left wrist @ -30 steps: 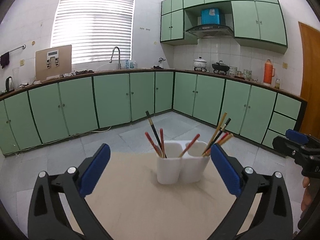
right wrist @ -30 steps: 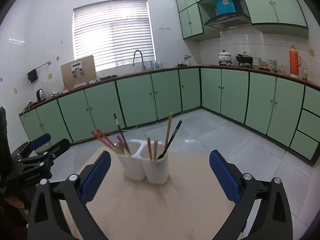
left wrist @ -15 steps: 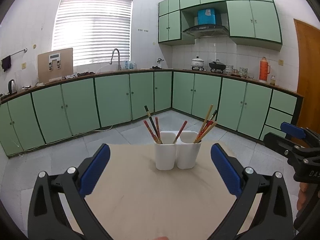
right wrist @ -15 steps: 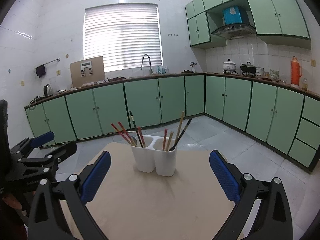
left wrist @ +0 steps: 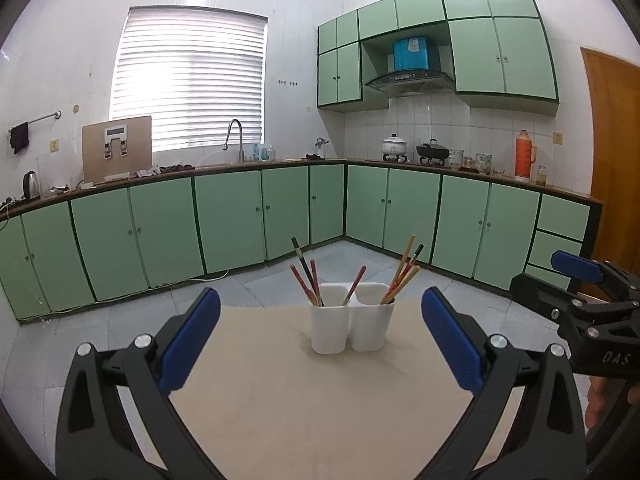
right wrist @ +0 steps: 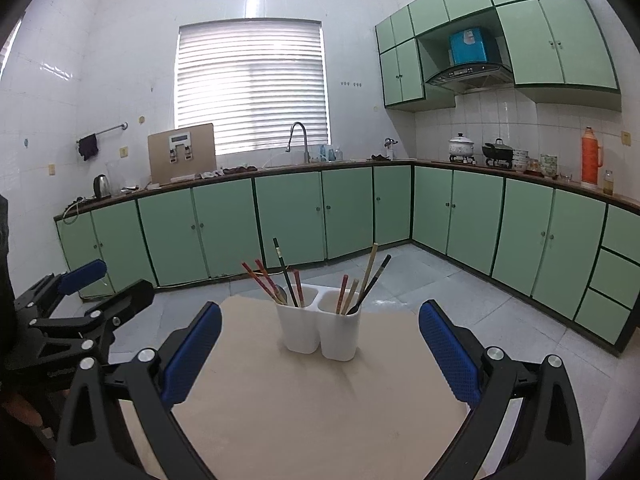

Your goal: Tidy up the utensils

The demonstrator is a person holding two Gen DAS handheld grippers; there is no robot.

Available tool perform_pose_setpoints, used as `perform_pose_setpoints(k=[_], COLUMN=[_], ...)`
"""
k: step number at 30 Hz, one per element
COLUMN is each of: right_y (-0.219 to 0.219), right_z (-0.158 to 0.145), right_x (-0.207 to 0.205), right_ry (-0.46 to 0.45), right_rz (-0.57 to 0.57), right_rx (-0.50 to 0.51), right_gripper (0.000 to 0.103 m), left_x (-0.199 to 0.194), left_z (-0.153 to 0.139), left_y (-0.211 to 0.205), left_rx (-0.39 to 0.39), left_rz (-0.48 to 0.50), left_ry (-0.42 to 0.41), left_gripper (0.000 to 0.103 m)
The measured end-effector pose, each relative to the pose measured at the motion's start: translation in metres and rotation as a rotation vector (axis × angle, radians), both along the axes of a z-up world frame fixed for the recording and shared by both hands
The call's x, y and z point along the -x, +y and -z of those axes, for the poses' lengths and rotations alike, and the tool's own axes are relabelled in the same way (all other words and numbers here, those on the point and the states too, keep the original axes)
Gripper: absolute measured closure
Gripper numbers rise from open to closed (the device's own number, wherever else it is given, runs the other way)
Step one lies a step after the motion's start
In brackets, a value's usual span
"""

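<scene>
A white two-cup utensil holder (left wrist: 351,328) stands upright near the far edge of a beige table (left wrist: 312,408); it also shows in the right wrist view (right wrist: 320,332). Both cups hold several chopsticks, red, black and wooden (left wrist: 310,280) (right wrist: 360,284). My left gripper (left wrist: 320,344) is open and empty, well back from the holder. My right gripper (right wrist: 320,348) is open and empty, also back from it. Each gripper shows at the edge of the other's view: the right one (left wrist: 576,280), the left one (right wrist: 80,292).
The table (right wrist: 312,412) stands in a kitchen with green cabinets (left wrist: 224,224) along the walls and grey floor tiles (right wrist: 460,292) beyond its edges. A wooden door (left wrist: 612,160) is at the right.
Both grippers have pulled back and risen; the holder now looks smaller and farther away. Both stay open and empty. The holder has not moved.
</scene>
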State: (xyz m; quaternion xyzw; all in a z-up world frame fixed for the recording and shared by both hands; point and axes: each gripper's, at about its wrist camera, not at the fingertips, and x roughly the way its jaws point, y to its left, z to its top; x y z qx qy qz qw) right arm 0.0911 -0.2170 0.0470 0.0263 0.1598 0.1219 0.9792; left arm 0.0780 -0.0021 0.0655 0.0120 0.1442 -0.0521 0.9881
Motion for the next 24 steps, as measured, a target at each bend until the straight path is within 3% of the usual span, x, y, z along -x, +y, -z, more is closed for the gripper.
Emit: perform_pose_setpoints(k=[24], right_y=[0.007], right_z=[-0.004], right_x=[0.013], right_ry=[-0.021], right_rz=[-0.016], right_rx=[0.015], right_gripper=[0.006], left_x=[0.008], left_z=[-0.006], left_y=[-0.001], left_rx=[0.004], left_rz=[0.0], left_ry=[-0.017], left_gripper=[0.005])
